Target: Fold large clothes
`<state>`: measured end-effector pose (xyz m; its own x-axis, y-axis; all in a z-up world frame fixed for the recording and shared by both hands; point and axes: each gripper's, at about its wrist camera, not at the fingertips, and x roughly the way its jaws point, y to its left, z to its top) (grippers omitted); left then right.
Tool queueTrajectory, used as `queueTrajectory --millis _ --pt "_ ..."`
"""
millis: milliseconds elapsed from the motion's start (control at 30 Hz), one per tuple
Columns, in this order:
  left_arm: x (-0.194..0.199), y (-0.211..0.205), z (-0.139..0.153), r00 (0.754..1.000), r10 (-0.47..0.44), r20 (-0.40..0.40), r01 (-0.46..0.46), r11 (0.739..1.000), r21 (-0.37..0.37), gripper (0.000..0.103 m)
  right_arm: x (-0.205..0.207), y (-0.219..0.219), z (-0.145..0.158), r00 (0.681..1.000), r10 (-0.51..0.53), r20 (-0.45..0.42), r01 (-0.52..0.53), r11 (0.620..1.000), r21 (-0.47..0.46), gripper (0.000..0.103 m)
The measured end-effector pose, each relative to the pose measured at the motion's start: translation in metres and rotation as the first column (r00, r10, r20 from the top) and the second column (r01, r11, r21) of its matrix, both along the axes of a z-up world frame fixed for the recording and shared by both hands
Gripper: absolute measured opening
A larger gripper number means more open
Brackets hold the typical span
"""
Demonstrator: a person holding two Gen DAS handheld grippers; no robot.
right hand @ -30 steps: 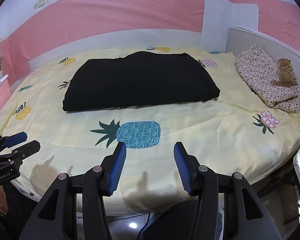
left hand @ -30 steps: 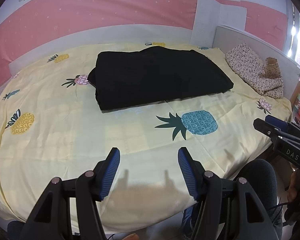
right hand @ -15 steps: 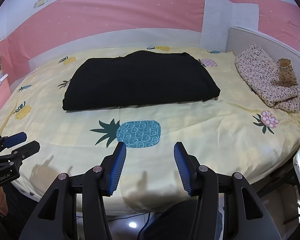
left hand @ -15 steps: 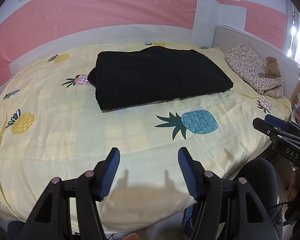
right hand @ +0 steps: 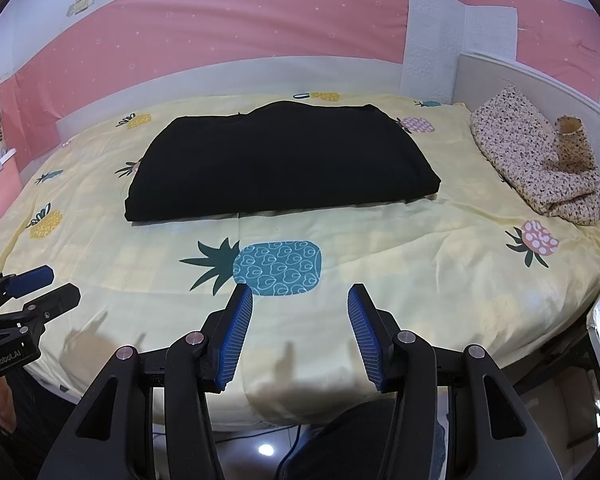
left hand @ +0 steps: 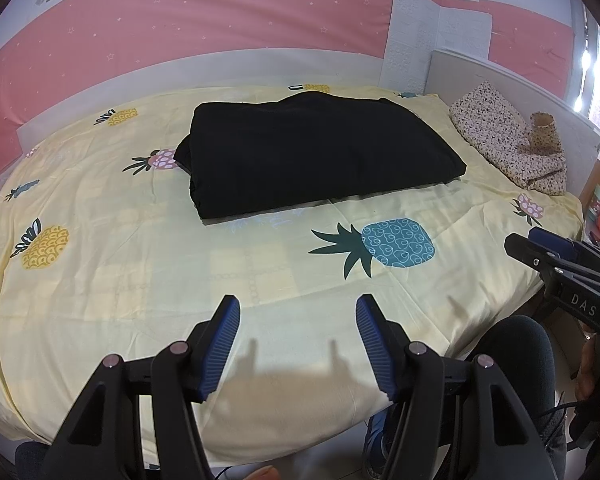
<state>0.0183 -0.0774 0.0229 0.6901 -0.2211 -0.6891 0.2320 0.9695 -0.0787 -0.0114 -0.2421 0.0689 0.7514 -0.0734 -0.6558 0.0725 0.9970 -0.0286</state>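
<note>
Fabric is lying dark and bulky in the middle of the bed: the black garment is sitting as a thick, roughly rectangular bundle on the yellow pineapple-print sheet, well apart from both tools. In the right wrist view the black garment is showing a straight near edge and a rounded hump along its far side.

Both grippers are hanging near the bed's front edge. The left hand-held gripper is standing released, its blue pads spread wide with only sheet between them; the right hand-held gripper is likewise gaping and grasping nothing. Each is showing at the margin of the other's view.

Judging from its layered left side, the bundle is probably soft, limp and fairly weighty for cloth (it will likely sag and slide open if lifted by one point). The near corners are looking like the best places to take hold, one per gripper, pinching through all layers so the inner ones are not slipping out. The sheet beneath is loose too, so a low pinch is risking catching it.

A floral bundle is resting by the headboard, clear of the work.
</note>
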Motion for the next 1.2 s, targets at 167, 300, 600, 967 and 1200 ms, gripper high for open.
queueTrajectory --millis 167,300,600,967,1200 --pt "-0.0001 -0.0006 0.0002 1.000 0.000 0.002 0.000 1.000 -0.001 0.063 0.0001 0.0001 0.0001 1.000 0.000 0.000 0.000 1.000 0.000 0.051" --pt "-0.0016 0.0003 0.0003 1.000 -0.004 0.004 0.004 1.000 0.000 0.063 0.0000 0.0007 0.0001 1.000 -0.001 0.000 0.001 1.000 0.000 0.051" --pt "-0.0023 0.0008 0.0009 1.000 -0.008 0.004 0.008 1.000 -0.005 0.063 0.0006 0.0013 0.0002 1.000 0.001 0.000 -0.001 1.000 -0.002 0.051" --pt "-0.0005 0.0032 0.0021 1.000 -0.013 0.002 0.013 1.000 0.002 0.063 0.0039 0.0001 0.0001 1.000 0.008 -0.004 -0.008 1.000 -0.003 0.051" --pt "-0.0010 0.0029 0.0020 1.000 -0.017 0.002 0.017 1.000 0.004 0.063 0.0055 0.0003 0.0002 1.000 0.011 -0.003 -0.011 1.000 -0.006 0.051"
